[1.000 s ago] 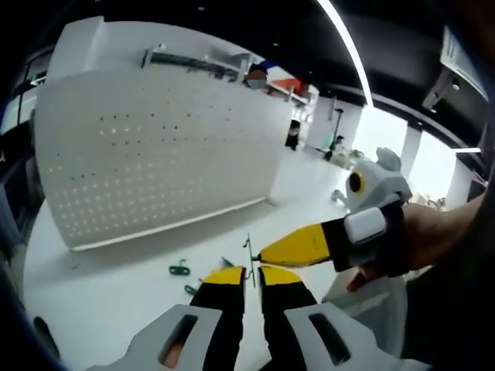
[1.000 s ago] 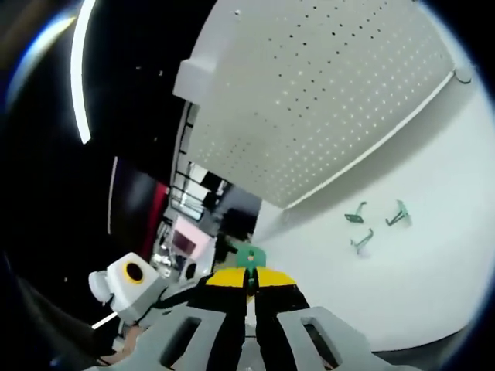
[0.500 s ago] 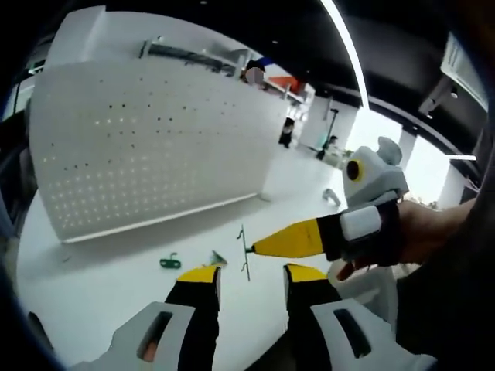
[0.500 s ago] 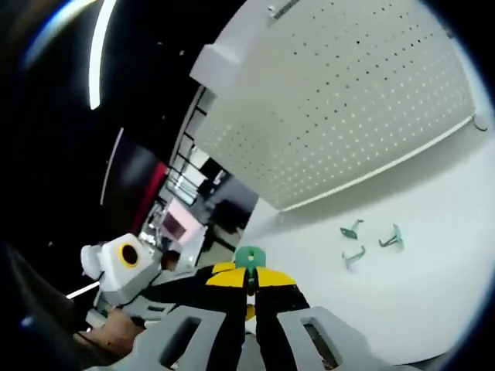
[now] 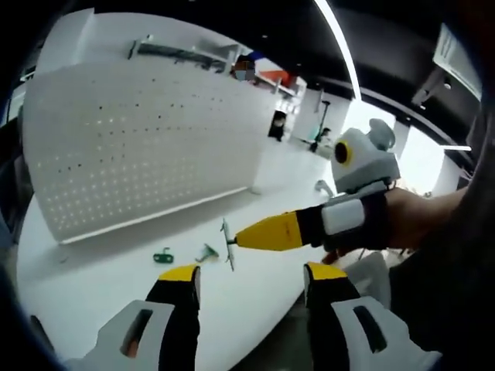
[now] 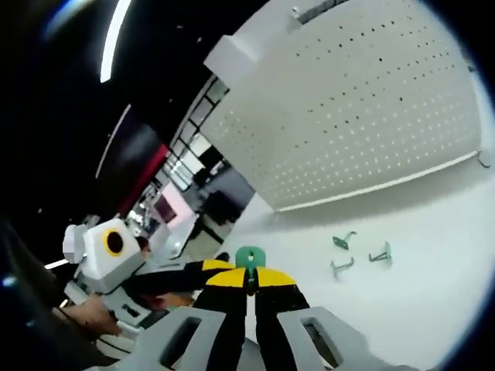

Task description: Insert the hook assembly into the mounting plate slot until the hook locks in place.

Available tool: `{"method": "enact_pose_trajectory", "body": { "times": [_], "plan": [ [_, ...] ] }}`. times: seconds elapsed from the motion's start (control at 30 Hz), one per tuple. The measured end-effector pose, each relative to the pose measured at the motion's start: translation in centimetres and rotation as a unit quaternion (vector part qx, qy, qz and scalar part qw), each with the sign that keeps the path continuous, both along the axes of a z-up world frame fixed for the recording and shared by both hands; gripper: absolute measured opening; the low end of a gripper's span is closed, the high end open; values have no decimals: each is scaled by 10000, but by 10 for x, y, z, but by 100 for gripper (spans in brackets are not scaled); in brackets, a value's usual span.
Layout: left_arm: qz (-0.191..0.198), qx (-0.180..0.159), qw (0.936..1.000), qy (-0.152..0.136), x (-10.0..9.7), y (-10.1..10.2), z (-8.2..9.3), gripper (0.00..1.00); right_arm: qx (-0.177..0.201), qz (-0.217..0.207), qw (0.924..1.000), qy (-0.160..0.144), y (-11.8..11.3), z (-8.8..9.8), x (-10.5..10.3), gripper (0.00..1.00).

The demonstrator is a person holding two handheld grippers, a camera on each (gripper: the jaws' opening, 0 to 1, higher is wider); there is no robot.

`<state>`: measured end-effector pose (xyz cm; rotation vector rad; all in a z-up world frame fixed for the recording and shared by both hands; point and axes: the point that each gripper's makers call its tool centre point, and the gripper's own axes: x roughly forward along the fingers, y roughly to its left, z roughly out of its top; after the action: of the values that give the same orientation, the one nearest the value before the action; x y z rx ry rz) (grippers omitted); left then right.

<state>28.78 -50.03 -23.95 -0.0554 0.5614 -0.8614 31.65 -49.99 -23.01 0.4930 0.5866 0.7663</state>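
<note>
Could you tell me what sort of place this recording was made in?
Probably an open office or lab: a white table bearing a standing white pegboard, loose green hooks, and dark ceilings with strip lights.

The left gripper (image 5: 249,280) stands with jaws wide apart. Just ahead, the right gripper (image 5: 238,239) pinches a wire hook (image 5: 227,243). Beyond stands a white pegboard (image 5: 139,147).

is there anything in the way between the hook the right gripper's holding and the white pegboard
Nothing visible. The right gripper holds the hook above the white table, with open space up to the pegboard. The loose green hooks lie low on the table, beneath that path.
</note>
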Motion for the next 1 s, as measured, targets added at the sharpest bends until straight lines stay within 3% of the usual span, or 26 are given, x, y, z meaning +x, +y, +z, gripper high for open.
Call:
{"method": "enact_pose_trajectory", "body": {
  "times": [0.1, 0.4, 0.63, 0.87, 1.0],
  "plan": [
    [-102, -70, 9999, -7, -5, -5, 2, 61, 293, -86, 9994, 133, 1, 6, 1, 0],
    [-152, -246, 9996, -18, -11, -10, 9, 78, -191, 58, 9994, -269, 3, 10, 2, 0],
    [-5, -287, 9996, 8, -11, -8, 11, 88, -256, 113, 9991, -328, 6, 11, 1, 0],
    [214, -198, 9996, -67, -7, -3, 12, 100, -606, 165, 9962, -611, 7, 11, 2, 0],
    [314, -222, 9992, -100, -6, 2, 15, 100, -710, 70, 9948, -724, 4, 13, 6, 0]
  ]
}}
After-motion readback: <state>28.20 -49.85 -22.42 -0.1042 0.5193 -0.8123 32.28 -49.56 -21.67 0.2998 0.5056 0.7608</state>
